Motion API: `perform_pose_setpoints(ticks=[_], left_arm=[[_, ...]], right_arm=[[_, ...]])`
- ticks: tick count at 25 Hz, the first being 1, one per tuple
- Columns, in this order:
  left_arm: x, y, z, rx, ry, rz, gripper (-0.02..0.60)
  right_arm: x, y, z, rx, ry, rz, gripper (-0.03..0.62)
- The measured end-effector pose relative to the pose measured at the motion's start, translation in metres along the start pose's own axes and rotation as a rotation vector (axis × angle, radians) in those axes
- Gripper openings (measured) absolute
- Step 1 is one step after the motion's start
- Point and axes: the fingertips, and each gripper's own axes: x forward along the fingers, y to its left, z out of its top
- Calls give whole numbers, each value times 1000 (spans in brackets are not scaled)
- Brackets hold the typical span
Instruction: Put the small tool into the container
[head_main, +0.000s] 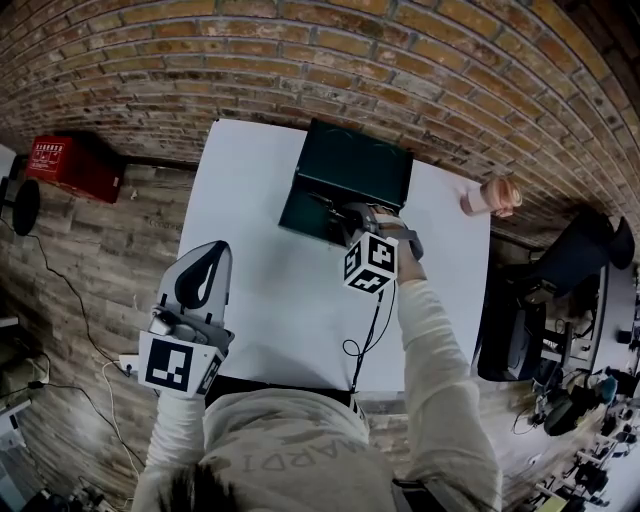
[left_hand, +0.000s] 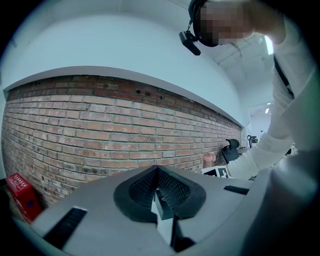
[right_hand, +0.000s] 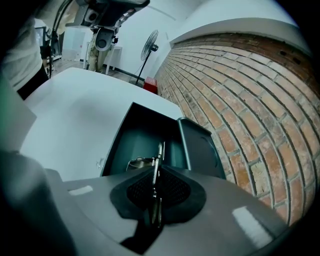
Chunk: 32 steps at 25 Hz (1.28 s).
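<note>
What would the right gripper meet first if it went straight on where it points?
Likely the inside of the open dark green rectangular container: the right gripper, with the thin metal tool between its jaws, aims into it. Depth is unclear.

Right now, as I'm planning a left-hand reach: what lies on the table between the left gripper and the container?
Nothing: the head view shows only bare white table between the left gripper and the container.

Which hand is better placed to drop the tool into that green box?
Right: the right gripper has the small tool between its fingers, above the container. The left gripper sits at the table's edge.
</note>
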Motion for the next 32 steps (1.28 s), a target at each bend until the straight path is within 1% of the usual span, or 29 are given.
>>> perform_pose_setpoints(ticks=[11, 13, 19, 22, 29, 32], left_arm=[[-15, -4, -1, 0, -4, 14, 6], [-18, -3, -2, -1, -5, 13, 6], [-24, -2, -1, 2, -2, 2, 6], [-27, -2, -1, 3, -1, -6, 6], [-31, 2, -1, 3, -2, -34, 6], [-33, 3, 1, 4, -7, -44, 6]], right_arm=[[-3, 9, 2, -6, 24, 34, 40], [-3, 10, 2, -6, 30, 40, 61], [-5, 12, 2, -10, 52, 50, 66], [-7, 13, 1, 12, 68, 67, 80], [-15, 15, -4, 24, 121, 102, 103], [-19, 16, -9, 34, 149, 104, 106]])
